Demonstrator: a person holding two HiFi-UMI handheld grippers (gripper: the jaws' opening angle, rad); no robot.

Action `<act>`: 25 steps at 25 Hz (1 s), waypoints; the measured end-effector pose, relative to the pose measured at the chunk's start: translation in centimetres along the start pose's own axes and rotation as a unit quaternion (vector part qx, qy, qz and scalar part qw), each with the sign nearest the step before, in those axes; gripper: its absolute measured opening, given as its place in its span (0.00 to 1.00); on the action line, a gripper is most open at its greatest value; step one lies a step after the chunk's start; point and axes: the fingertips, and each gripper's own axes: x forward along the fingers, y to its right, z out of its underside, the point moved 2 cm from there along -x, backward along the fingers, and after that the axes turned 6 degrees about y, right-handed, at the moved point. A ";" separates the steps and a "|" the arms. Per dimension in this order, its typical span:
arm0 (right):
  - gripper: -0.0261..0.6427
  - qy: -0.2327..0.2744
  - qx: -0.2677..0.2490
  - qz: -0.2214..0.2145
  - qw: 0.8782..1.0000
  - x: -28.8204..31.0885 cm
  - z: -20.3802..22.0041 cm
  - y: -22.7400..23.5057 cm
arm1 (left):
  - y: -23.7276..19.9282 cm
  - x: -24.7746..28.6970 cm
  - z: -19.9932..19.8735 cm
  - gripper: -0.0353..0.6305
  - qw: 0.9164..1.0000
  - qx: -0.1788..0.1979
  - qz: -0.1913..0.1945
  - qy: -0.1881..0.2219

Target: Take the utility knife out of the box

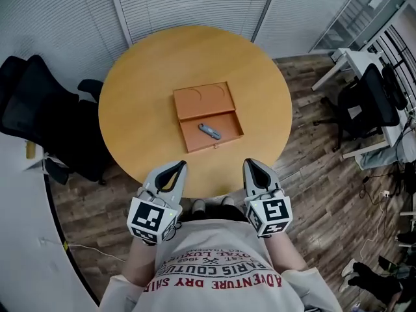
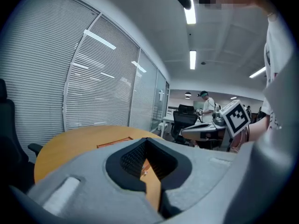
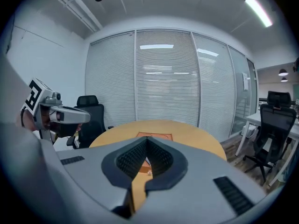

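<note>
Your left claw (image 1: 179, 166) and right claw (image 1: 249, 164) are both closed and empty, by the round tabletop's (image 1: 140, 96) near edge. The utility knife (image 1: 209, 131) lies inside the open orange box (image 1: 194, 137), well ahead of them. Your shirt (image 1: 214, 279) reads "ADVENTURE DRY".

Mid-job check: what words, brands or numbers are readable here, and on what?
"ADVENTURE DRY SHI": red print, upside down, on the person's white shirt.
"PARIS COUTU": same shirt, cut off.
Smaller shirt lines: too blurred.
Flat orange box, grey utility knife: no readable print.
Black-and-white marker cubes: patterns only.
</note>
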 end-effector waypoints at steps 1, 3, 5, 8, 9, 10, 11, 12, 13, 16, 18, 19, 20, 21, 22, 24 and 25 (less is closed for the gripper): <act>0.05 -0.004 0.001 -0.005 1.000 0.9 0.2 0.1 | -0.5 0.4 0.2 0.04 1.000 -0.002 -0.004 -0.003; 0.05 -0.012 0.001 -0.018 1.000 2.6 0.3 0.4 | -1.4 1.0 0.3 0.05 1.000 -0.008 -0.016 -0.007; 0.05 -0.018 -0.002 -0.036 0.999 4.5 0.4 0.7 | -1.9 1.9 0.1 0.04 0.999 -0.014 -0.030 -0.006; 0.05 -0.027 -0.008 -0.070 0.997 7.7 0.4 1.1 | -3.0 3.4 0.0 0.05 0.999 -0.018 -0.051 -0.005; 0.05 -0.030 -0.011 -0.082 0.996 8.8 0.3 1.2 | -3.4 4.0 0.1 0.04 0.998 -0.019 -0.059 -0.007; 0.05 -0.032 -0.014 -0.094 0.995 9.8 0.1 1.4 | -3.9 4.5 0.1 0.04 0.997 -0.020 -0.069 -0.008; 0.05 -0.035 -0.017 -0.107 0.994 10.8 0.0 1.6 | -4.4 5.1 0.0 0.05 0.997 -0.022 -0.080 -0.008; 0.05 -0.038 -0.019 -0.119 0.992 11.7 -0.1 1.8 | -4.8 5.6 0.0 0.04 0.996 -0.024 -0.091 -0.007; 0.05 -0.042 -0.021 -0.130 0.990 12.7 -0.1 2.1 | -5.2 6.1 0.0 0.04 0.994 -0.025 -0.102 -0.007; 0.05 -0.053 -0.023 -0.159 0.986 15.3 0.0 3.1 | -6.5 7.6 0.1 0.05 0.991 -0.033 -0.132 -0.007; 0.05 -0.064 -0.027 -0.175 0.982 17.0 0.6 3.5 | -7.3 8.4 0.5 0.04 0.988 -0.040 -0.150 -0.007; 0.05 -0.073 -0.030 -0.183 0.980 17.7 1.2 3.6 | -7.6 8.8 0.9 0.05 0.987 -0.042 -0.155 -0.008; 0.05 -0.084 -0.034 -0.192 0.977 18.2 2.0 3.6 | -7.8 9.2 1.3 0.05 0.987 -0.042 -0.158 -0.010; 0.05 -0.096 -0.036 -0.200 0.974 18.8 2.8 3.6 | -7.8 9.5 1.9 0.04 0.987 -0.039 -0.158 -0.014; 0.05 -0.109 -0.039 -0.208 0.971 19.2 3.6 3.5 | -7.9 9.8 2.5 0.04 0.987 -0.034 -0.158 -0.021; 0.05 -0.135 -0.045 -0.228 0.963 20.1 5.2 3.1 | -8.2 10.3 3.7 0.05 0.986 -0.033 -0.162 -0.032; 0.05 -0.148 -0.052 -0.239 0.958 20.6 6.0 2.8 | -8.5 10.5 4.3 0.05 0.985 -0.038 -0.166 -0.034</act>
